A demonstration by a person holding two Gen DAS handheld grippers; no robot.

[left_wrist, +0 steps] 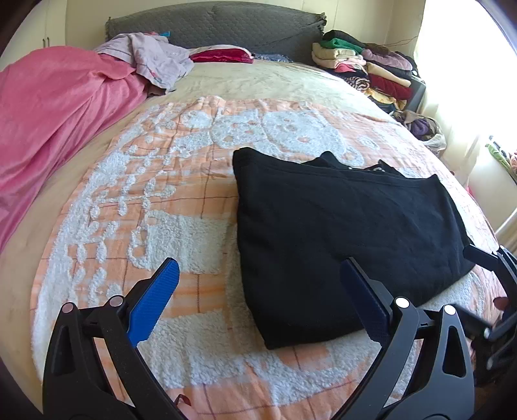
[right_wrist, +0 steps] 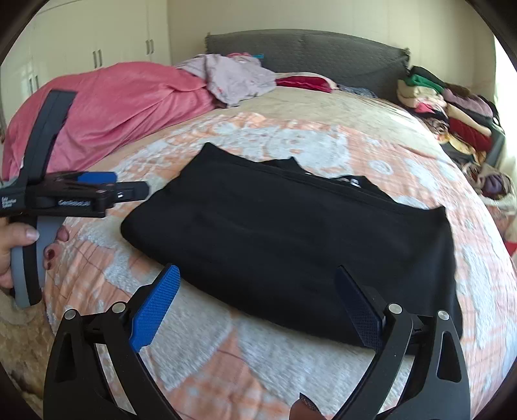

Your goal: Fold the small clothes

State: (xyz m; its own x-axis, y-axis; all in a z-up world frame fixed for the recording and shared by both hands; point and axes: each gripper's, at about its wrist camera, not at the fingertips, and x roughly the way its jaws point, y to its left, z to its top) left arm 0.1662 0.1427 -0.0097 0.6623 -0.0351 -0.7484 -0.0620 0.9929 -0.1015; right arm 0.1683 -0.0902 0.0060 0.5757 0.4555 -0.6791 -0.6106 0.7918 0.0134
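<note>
A black garment (left_wrist: pixel 342 232) lies folded flat on the orange and white blanket (left_wrist: pixel 168 226); it also shows in the right wrist view (right_wrist: pixel 290 232). My left gripper (left_wrist: pixel 258 268) is open and empty, hovering over the garment's near left corner. My right gripper (right_wrist: pixel 258 274) is open and empty, above the garment's near edge. The left gripper shows at the left of the right wrist view (right_wrist: pixel 129 189), held in a hand beside the garment. Part of the right gripper shows at the right edge of the left wrist view (left_wrist: pixel 484 258).
A pink duvet (left_wrist: pixel 55 113) is heaped at the left of the bed. Crumpled lilac clothes (left_wrist: pixel 155 55) and a red cushion (left_wrist: pixel 223 55) lie near the grey headboard (left_wrist: pixel 226 22). A pile of folded clothes (left_wrist: pixel 365 64) stands at the far right.
</note>
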